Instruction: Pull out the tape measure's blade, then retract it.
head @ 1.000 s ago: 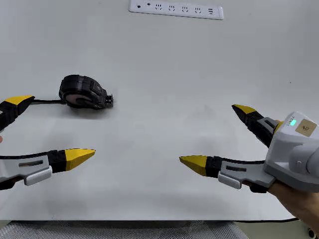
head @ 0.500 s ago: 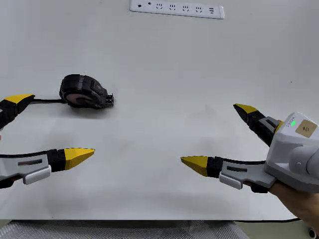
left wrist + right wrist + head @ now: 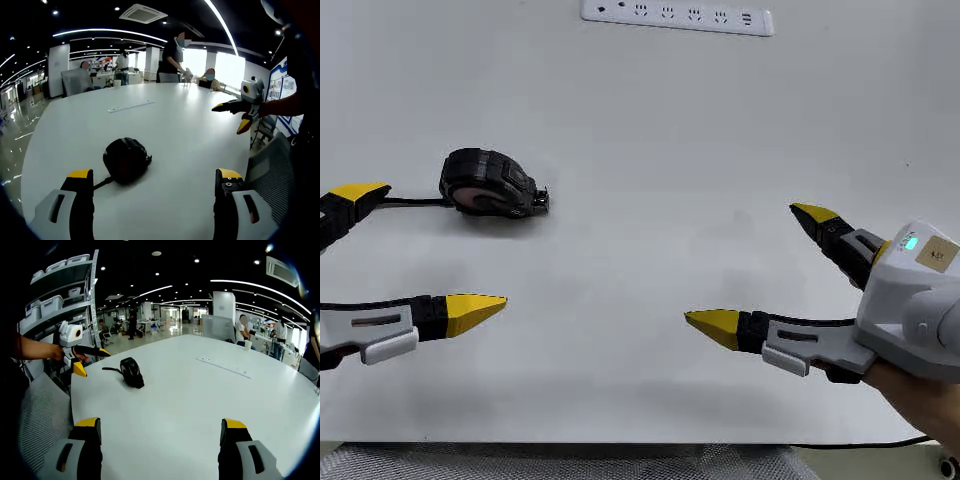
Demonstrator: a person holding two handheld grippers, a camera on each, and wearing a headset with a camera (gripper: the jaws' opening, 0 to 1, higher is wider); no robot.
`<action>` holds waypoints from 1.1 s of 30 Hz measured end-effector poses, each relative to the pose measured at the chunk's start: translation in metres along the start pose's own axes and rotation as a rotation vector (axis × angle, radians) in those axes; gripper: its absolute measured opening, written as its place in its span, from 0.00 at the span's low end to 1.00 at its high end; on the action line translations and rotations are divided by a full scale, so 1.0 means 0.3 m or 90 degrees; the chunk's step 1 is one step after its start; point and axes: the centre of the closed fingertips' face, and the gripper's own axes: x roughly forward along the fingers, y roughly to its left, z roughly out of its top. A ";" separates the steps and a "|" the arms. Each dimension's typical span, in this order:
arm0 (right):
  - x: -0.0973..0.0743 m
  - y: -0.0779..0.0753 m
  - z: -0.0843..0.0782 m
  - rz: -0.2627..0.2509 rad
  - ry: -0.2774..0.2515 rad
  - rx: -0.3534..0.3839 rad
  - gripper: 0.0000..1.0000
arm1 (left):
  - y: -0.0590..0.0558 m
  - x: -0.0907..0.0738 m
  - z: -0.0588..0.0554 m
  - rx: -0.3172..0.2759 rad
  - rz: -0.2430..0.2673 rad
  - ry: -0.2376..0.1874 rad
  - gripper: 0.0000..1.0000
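A black tape measure (image 3: 488, 185) lies on the white table (image 3: 650, 140), left of the middle, with a black strap trailing to its left; its blade is inside the case. In the left gripper view the tape measure (image 3: 126, 159) rests just ahead of the jaws. My left gripper (image 3: 415, 248) is open at the left edge, below and left of the tape measure, apart from it. My right gripper (image 3: 763, 270) is open at the lower right, far from it, and holds nothing. From the right gripper view the tape measure (image 3: 132, 372) lies at some distance.
A white power strip (image 3: 677, 17) lies at the table's far edge. The table's near edge runs along the bottom of the head view, with a grey mesh chair (image 3: 560, 462) below it. Several people stand and sit beyond the table in the gripper views.
The left gripper has drifted slightly to the left and down. The right gripper and the tape measure stay where they were.
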 end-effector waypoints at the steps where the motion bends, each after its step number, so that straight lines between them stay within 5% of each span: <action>1: 0.001 -0.001 0.000 0.001 0.000 -0.001 0.99 | 0.002 0.000 0.000 0.001 -0.001 0.001 0.99; 33: 0.094 -0.031 0.008 0.072 0.023 -0.026 0.99 | 0.084 0.068 0.014 0.052 -0.059 0.049 0.99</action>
